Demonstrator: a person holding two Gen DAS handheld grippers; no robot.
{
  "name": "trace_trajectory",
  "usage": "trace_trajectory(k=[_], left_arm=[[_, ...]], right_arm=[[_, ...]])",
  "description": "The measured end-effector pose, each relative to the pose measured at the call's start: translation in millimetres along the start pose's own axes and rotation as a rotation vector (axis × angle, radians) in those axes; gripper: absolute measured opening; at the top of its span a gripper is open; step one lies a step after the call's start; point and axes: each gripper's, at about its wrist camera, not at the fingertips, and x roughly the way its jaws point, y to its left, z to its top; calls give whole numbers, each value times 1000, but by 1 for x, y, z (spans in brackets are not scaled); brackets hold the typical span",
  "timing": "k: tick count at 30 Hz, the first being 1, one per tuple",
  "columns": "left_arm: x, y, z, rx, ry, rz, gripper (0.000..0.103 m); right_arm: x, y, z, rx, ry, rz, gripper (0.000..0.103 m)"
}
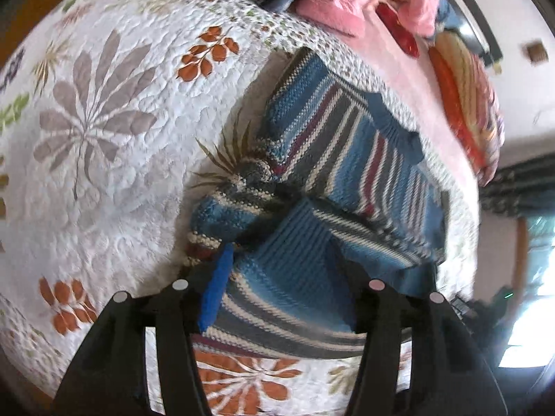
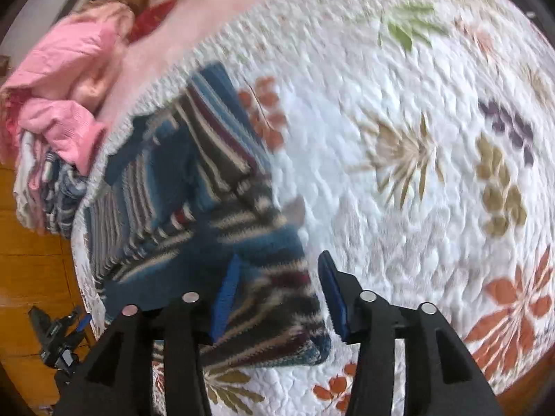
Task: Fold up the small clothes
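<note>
Nearest in the left wrist view, the left gripper (image 1: 281, 294) has its black fingers spread wide, with one blue pad (image 1: 215, 289) showing; the other fingertip is lost behind cloth. The near hem of a small knitted sweater with blue, white, grey and maroon stripes (image 1: 350, 173) bunches up between the fingers, so they straddle the edge, but whether they press on it cannot be told. In the right wrist view, the right gripper (image 2: 281, 294) is also parted, both blue pads (image 2: 334, 294) visible, with the sweater's near corner (image 2: 270, 298) lying between them, not clamped as far as the blurred picture shows. Holding both tools at the near edge suits lifting or smoothing that edge for a fold. The sweater itself lies on a white quilted bedspread printed with orange, grey and green leaves (image 1: 104, 208), partly folded, one sleeve crossed diagonally over the body to narrow it. Just beyond the sweater, at the far edge of the quilt, sits a heap of pink fleece clothing (image 2: 66, 79) with striped garments (image 2: 59, 187) beneath it, likely more laundry kept aside so the folding space stays free. Farthest off are a pale wall and a bright window.
</note>
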Motion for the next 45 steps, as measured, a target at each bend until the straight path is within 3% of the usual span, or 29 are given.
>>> trace_trajectory(k=[4,6,12,21,25,27,28,30,32,34,36,45], left_arm=[[11,-12,0,122,5,89,66],[18,-14,-1,170,17,118,66],[35,-18,-2,320,31,202,66],[60,-41,-8,494,74,195,66],[81,-47,-11,535,105,243,66],[87,-48,-12,540,103,250,65],[88,-49,-12,540,97,244,60],[88,-52,-12,535,104,207,43],[88,-56,-13,542,108,198,33],[88,-62,-13,558,115,191,20],[85,-67,-16,576,113,193,15],[46,-86,-20,599,36,101,13]], right_arm=[[2,24,-3,-116,9,89,65],[11,45,-8,-219,12,65,72],[55,89,-14,-464,97,-45,74],[95,103,-16,-658,202,-127,75],[113,104,-18,-689,229,-170,73],[113,105,-18,-704,223,-167,60],[112,105,-18,-706,222,-166,54],[106,107,-18,-698,232,-106,22],[103,108,-15,-698,228,-115,15],[97,107,-13,-684,230,-97,14],[88,105,-10,-679,225,-82,10],[30,105,-1,-690,149,33,10]])
